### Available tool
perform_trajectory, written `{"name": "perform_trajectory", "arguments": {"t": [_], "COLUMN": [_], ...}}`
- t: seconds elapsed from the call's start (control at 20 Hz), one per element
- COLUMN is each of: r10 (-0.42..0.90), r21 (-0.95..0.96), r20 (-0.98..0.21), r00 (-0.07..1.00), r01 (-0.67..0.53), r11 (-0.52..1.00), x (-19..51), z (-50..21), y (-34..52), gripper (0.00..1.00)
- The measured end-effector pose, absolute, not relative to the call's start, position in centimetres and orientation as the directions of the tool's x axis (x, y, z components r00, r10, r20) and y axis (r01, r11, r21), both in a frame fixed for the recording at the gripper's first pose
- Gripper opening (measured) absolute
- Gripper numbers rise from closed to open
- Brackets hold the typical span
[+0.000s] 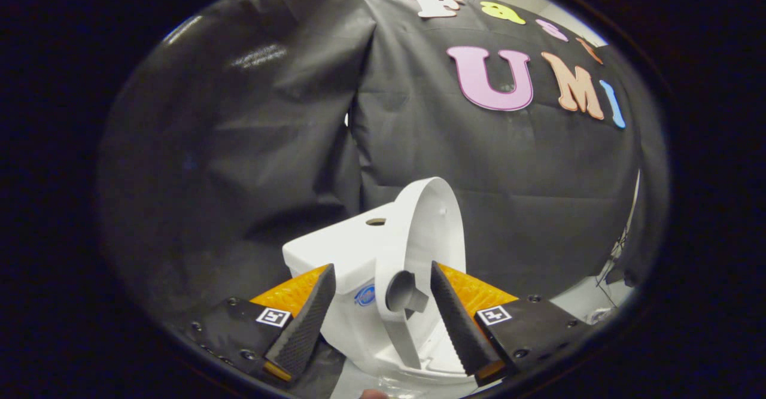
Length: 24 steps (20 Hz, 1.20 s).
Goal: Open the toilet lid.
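Standing nearly upright between the two fingers is the toilet lid [428,231], a white oval shell raised off the bowl and tilted back toward the tank [335,249], with its hollow inner face turned to the right-hand finger. The gripper [382,279] is spread wide, its fingers [302,321] set well apart on either side of the raised lid, and neither one appears to press on it; there is a gap between each finger and the white plastic, so it has hold of nothing. Low on the lid, just ahead of the fingers, a round hinge boss [402,291] sticks out as a short hollow cylinder. The tank sits just behind and to the left of the lid, with a small round hole [376,222] in its flat top and a small blue mark [364,295] on its front (too small to make out). Below the lid the rim of the bowl [413,366] shows between the finger bases. Black cloth [239,148] hangs in folds behind the toilet as the booth's wall, and some thin cables [616,255] trail down past the right-hand finger near a pale patch of floor.
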State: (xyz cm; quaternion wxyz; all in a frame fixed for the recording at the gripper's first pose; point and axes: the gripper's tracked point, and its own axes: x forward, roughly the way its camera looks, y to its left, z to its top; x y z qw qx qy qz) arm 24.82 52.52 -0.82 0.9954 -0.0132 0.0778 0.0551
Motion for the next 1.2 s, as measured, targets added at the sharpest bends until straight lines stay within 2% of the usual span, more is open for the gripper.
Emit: {"name": "perform_trajectory", "arguments": {"t": [0.35, 0.7, 1.05, 1.2], "r10": [0.134, 0.093, 0.037, -0.03], "r21": [0.027, 0.045, 0.003, 0.031], "r20": [-0.167, -0.117, -0.127, -0.13], "r00": [0.977, 0.989, 0.991, 0.991], "r01": [-0.131, -0.088, -0.037, 0.035], "r11": [0.991, 0.995, 0.999, 0.999], "x": [21.9, 18.8, 15.8, 14.4], "z": [-0.6, 1.6, 1.3, 0.6], "y": [50.0, 44.9, 36.6, 32.3], "gripper": [0.97, 0.97, 0.97, 0.97]}}
